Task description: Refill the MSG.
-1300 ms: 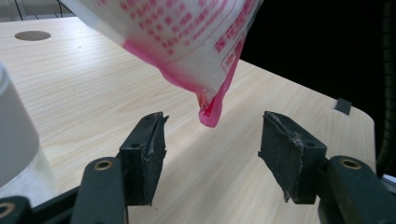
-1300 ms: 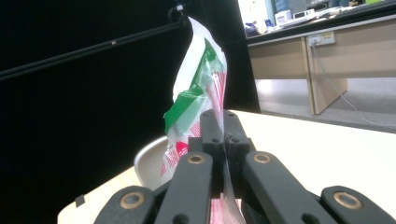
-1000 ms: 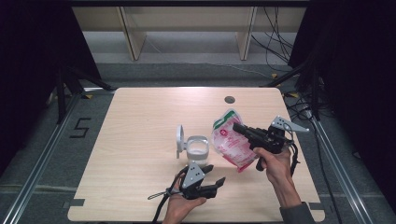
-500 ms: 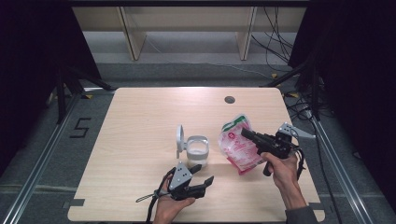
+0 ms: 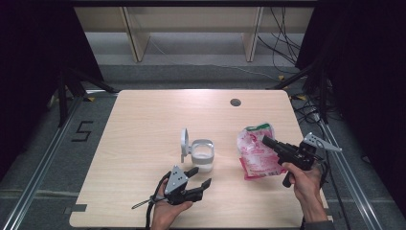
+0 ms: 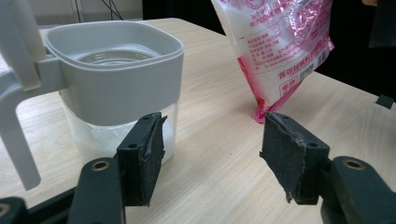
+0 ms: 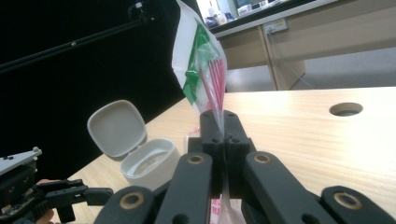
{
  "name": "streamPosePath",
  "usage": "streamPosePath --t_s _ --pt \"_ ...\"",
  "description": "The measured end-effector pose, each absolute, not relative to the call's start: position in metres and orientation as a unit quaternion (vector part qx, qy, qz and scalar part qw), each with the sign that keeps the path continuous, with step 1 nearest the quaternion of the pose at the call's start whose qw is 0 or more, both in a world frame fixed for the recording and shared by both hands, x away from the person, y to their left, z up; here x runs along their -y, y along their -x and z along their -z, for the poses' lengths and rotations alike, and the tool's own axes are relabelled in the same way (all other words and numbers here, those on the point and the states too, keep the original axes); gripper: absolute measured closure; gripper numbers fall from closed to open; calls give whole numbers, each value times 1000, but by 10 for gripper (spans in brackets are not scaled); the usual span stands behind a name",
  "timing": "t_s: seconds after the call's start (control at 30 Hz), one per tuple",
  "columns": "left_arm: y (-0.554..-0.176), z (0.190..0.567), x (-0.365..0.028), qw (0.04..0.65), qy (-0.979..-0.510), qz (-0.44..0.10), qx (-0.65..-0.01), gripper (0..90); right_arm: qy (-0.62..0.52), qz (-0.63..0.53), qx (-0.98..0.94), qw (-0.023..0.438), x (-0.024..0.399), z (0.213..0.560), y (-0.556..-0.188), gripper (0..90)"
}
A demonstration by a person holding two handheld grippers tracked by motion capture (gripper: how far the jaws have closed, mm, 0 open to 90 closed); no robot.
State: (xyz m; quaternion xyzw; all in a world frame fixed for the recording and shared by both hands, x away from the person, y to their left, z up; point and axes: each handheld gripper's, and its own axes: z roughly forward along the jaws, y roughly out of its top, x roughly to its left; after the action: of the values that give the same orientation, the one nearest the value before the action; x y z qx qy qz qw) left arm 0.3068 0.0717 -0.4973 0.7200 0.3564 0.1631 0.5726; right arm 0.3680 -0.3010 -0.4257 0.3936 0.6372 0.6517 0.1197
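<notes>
A clear container [image 5: 202, 154] with a grey rim stands mid-table, its hinged lid [image 5: 184, 143] swung upright on the left. White powder lies in its bottom [image 6: 93, 135]. My right gripper [image 5: 266, 140] is shut on the upper part of a pink-and-white bag [image 5: 256, 153] with a green top, right of the container. The bag [image 6: 280, 42] hangs with its lower corner down at the tabletop. In the right gripper view the jaws pinch the film [image 7: 223, 122] below the green top [image 7: 198, 56]. My left gripper [image 5: 198, 178] stands open just in front of the container [image 6: 116, 70], nothing between its pads [image 6: 144, 158].
A round cable hole [image 5: 235, 102] sits in the wooden table [image 5: 143, 124] near its far edge. Wooden shelving [image 5: 191, 24] stands beyond the table. Stand legs are on the floor at the left, and cables [image 5: 287, 43] at the right.
My right gripper has carried the bag to the right and lower, away from the container. My left gripper has shifted a little to the left, still open.
</notes>
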Motion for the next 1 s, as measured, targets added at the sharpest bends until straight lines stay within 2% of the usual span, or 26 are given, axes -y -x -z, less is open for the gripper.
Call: streamPosePath --t_s 0.03,0.13,0.63,0.9,1.0 --pt "-307 497 -73 569 -722 -164 -358 381 -411 -649 -631 106 301 425 -366 900" --pt "-307 498 -74 574 -719 -162 -358 381 -405 -642 -639 127 307 426 -367 900" --pt "-308 500 -76 569 -719 -161 -365 382 -426 -629 -634 145 324 433 -368 900" --pt "-308 498 -77 571 -719 -161 -363 382 -412 -615 -649 176 330 437 -371 900" --pt "-308 498 -80 569 -718 -163 -366 382 -436 -600 -649 169 330 437 -369 900"
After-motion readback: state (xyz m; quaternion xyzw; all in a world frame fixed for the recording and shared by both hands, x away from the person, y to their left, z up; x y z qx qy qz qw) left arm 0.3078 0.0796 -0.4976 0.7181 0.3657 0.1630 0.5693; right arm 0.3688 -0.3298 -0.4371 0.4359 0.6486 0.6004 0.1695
